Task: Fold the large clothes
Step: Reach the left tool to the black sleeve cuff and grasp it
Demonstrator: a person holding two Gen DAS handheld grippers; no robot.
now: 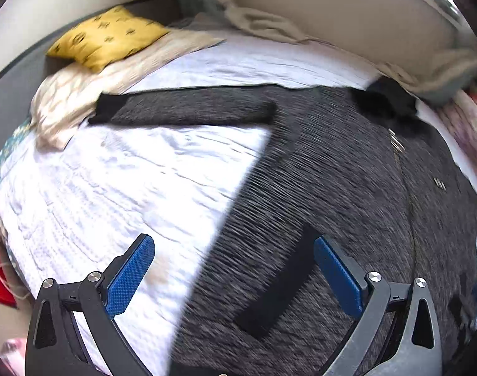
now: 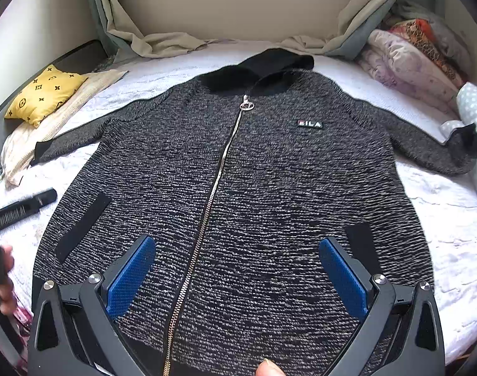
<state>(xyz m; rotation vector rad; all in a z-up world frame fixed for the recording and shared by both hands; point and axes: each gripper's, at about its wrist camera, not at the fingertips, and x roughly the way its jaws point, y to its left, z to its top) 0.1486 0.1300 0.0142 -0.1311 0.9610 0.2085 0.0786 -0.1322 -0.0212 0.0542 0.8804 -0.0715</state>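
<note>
1. Above the hem, the right gripper [image 2: 236, 269] hangs with jaws wide apart and empty, centred near the zip [image 2: 218, 175], likely sizing up the garment.
2. The left gripper [image 1: 233, 274] also gapes empty, straddling the jacket's side edge (a probable first grab).
3. The grey knit jacket [image 2: 269, 172] lies front-up on the white bed [image 1: 113, 181], sleeves spread, ready for folding.

Jacket [image 1: 332, 172] motion-blurred in left view; hem cut off by bottom edge.
</note>
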